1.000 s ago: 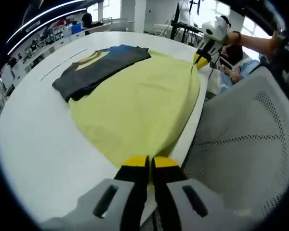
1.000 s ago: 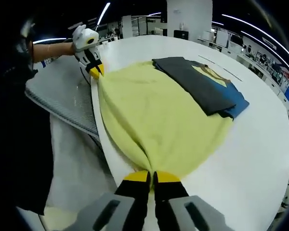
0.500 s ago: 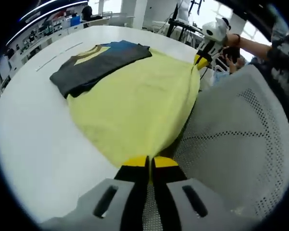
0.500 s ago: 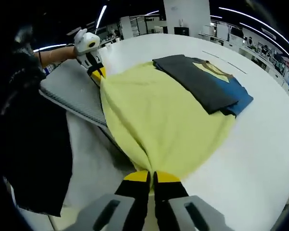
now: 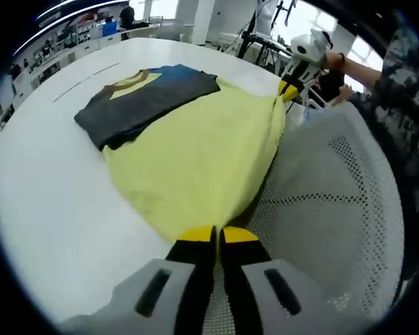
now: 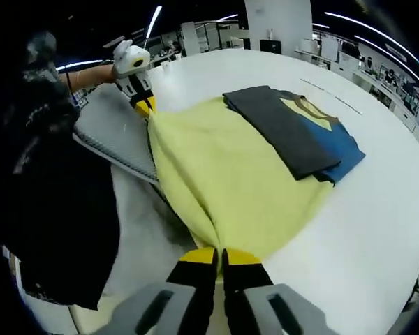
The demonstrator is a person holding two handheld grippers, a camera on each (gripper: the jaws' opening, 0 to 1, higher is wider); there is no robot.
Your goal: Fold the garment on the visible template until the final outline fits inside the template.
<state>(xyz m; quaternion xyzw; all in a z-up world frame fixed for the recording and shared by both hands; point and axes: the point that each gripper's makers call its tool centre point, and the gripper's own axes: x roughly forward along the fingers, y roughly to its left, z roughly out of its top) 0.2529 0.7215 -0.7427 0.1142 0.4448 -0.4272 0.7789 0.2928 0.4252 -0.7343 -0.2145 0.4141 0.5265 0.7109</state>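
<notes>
L gripper & R gripper each clenched on a corner of the yellow garment, stretched past the white table edge, w/ a folded dark shirt lying on its far end.

My left gripper has yellow tips, black fingers and a grey body with two slots. My right gripper looks the same. From far off its top is white and round. I wear a dark speckled sleeve.

No readable text anywhere (distant shelves too blurred)
</notes>
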